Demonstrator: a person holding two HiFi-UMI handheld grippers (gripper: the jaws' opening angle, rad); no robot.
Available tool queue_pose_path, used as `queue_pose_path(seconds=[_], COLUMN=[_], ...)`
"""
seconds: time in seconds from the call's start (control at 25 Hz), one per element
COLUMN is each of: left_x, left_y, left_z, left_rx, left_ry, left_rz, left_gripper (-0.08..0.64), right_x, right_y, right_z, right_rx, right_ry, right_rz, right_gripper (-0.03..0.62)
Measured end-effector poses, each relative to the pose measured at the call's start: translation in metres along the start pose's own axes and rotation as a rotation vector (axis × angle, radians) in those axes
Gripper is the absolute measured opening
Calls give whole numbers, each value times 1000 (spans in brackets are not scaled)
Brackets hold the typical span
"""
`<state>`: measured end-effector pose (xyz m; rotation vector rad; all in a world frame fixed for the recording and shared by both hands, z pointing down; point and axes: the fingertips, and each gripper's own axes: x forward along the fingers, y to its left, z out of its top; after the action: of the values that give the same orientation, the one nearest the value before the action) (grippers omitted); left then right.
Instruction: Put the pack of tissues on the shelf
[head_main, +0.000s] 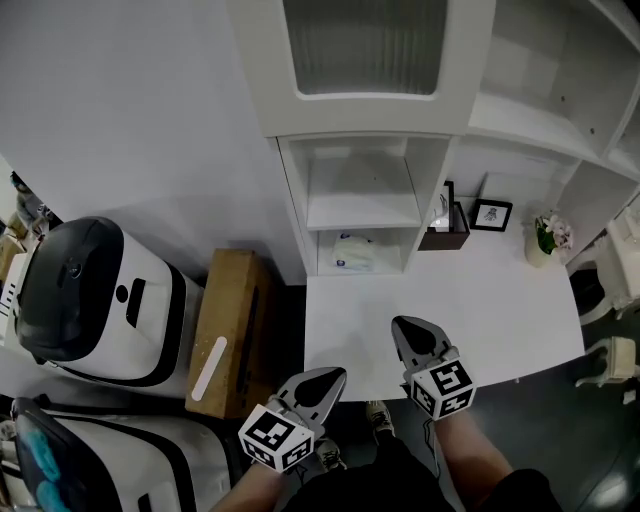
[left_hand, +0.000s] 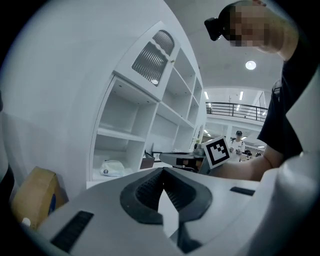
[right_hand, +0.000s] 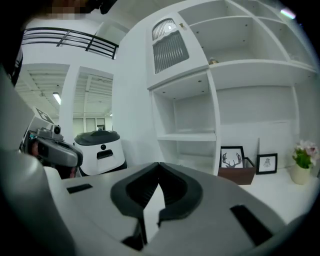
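White pack of tissues (head_main: 354, 251) lies in lowest shelf (head_main: 391, 258) compartment; placement looks done, nothing left. Left gripper (head_main: 330, 380) and right gripper (head_main: 408, 330) both pressed together, empty, well apart from pack, at desk (head_main: 500, 300) front edge.

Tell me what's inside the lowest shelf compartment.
A tissue pack lies on its floor, and nothing else shows there. The shelf board above covers the compartment's back.

White desk (head_main: 480, 310) bears a brown box (head_main: 445, 238), framed picture (head_main: 491, 214), flower pot (head_main: 541, 250); tissue pack (head_main: 353, 252) lies on the lowest shelf (head_main: 390, 264).
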<state>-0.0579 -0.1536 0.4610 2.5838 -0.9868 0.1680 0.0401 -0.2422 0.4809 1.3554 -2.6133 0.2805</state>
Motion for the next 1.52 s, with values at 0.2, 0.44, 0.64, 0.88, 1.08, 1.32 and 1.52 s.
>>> queue_pose_path(seconds=[0.2, 0.44, 0.64, 0.88, 1.08, 1.32, 1.52], left_x=[-23, -55, -82, -97, -98, -95, -85], left_y=[-10, -20, -24, -33, -49, -70, -96], left_z=[-3, -10, -16, -20, -19, -16, -21], left_rx=[16, 36, 50, 50, 64, 48, 24], left_ry=[-4, -6, -14, -6, -12, -31, -35], left_rz=[-34, -65, -80, -103, -102, -69, -31], left_gripper=[2, 2, 2, 2, 2, 2, 2], right_x=[-33, -66, -89, -115, -134, -151, -173], right_y=[24, 57, 86, 107, 114, 115, 111], right_z=[-1, -2, 0, 6, 10, 11, 7], right_rx=[-3, -8, -17, -15, -20, -38, -43], right_ry=[-3, -10, -24, -38, -47, -35, -29], right_rz=[-32, -64, -85, -97, -79, -1, 65], right_gripper=[4, 3, 3, 3, 3, 3, 3])
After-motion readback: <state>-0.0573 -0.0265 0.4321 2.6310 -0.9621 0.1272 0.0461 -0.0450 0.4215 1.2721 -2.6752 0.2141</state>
